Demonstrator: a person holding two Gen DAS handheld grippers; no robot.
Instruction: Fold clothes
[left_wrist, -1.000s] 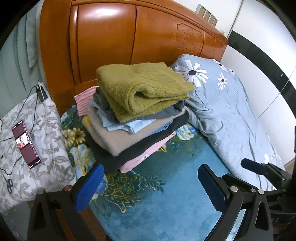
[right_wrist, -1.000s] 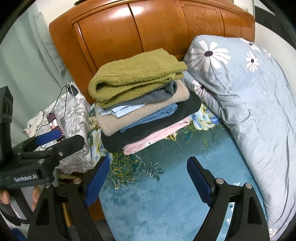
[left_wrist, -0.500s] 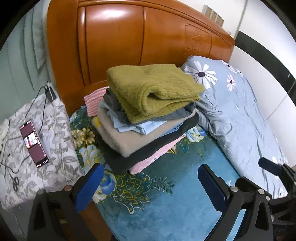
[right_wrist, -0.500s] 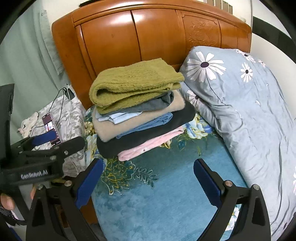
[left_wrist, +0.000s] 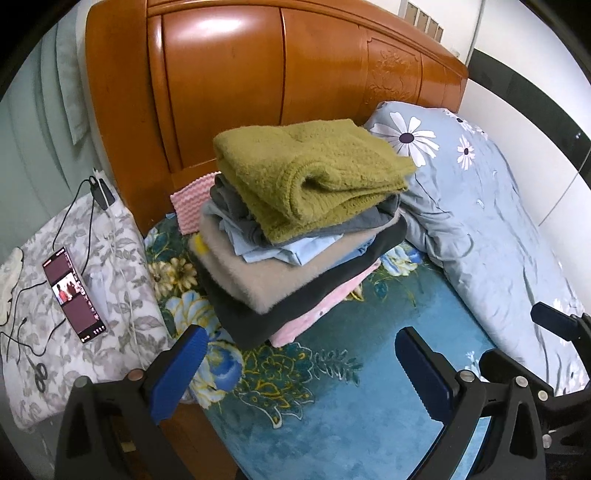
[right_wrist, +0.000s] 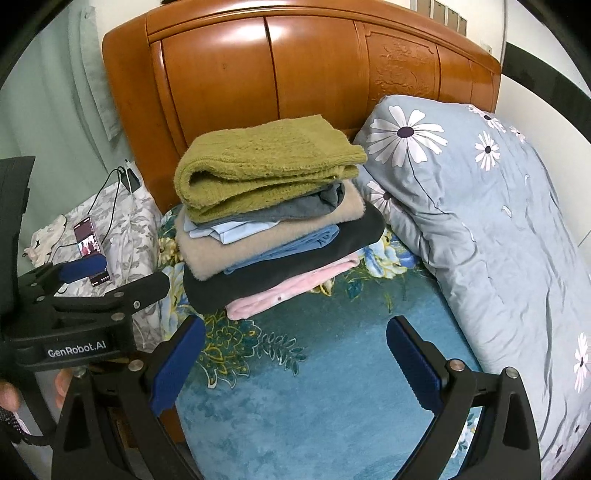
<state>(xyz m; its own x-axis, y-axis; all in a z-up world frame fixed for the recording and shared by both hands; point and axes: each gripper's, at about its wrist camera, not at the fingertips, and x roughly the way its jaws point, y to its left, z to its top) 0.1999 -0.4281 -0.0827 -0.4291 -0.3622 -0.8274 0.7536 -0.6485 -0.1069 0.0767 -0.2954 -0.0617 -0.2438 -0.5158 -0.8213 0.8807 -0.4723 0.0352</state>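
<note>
A stack of folded clothes (left_wrist: 295, 251) sits on the teal floral bedspread (left_wrist: 351, 413) by the headboard, also in the right wrist view (right_wrist: 273, 236). An olive green knit sweater (left_wrist: 314, 177) lies on top (right_wrist: 266, 166); grey, light blue, beige, dark and pink pieces lie under it. My left gripper (left_wrist: 299, 369) is open and empty, held back from the stack. My right gripper (right_wrist: 295, 358) is open and empty, also short of the stack. The left gripper shows in the right wrist view (right_wrist: 85, 291), and the right gripper shows at the left view's right edge (left_wrist: 554, 325).
A wooden headboard (left_wrist: 258, 81) stands behind the stack. A grey-blue daisy quilt (right_wrist: 480, 221) lies bunched to the right. A bedside surface under floral cloth (left_wrist: 110, 288) holds a lit phone (left_wrist: 74, 295), cables and scissors (left_wrist: 40, 374). A pink ribbed cloth (left_wrist: 190, 206) lies behind the stack.
Both grippers have drawn back and risen a little from the stack, so it looks smaller and more of the headboard shows. Both stay open. The stack has not moved.
</note>
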